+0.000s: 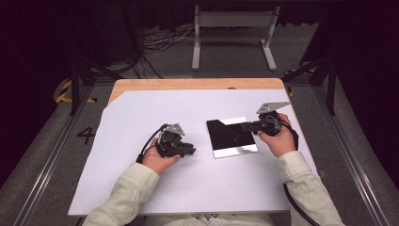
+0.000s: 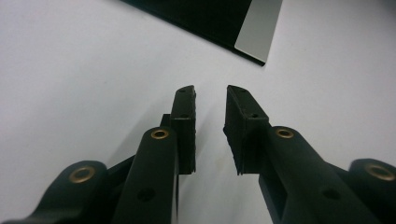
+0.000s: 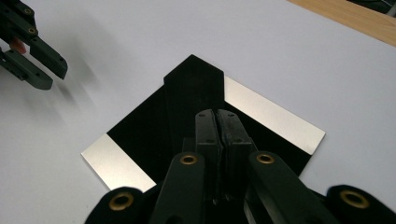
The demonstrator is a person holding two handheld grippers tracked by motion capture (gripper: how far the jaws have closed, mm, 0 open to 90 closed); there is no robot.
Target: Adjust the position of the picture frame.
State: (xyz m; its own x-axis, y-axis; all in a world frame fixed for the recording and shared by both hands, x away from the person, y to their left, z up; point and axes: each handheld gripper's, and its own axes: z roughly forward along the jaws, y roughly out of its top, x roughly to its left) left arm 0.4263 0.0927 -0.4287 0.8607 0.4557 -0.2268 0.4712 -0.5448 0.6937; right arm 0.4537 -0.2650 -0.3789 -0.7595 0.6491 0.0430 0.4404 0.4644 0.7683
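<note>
the mirror tile (image 1: 232, 137) lies flat on the white sheet (image 1: 141, 113) covering the desk, right of centre. right gripper (image 3: 217, 116) hovers above it with fingers pressed together, nothing between them. left gripper (image 2: 210, 100) sits well off its corner, fingers parted and empty. risk imo: that glossy plate is thin and flush, so closed tips could just skid or scratch it, or shove it sideways.
</note>
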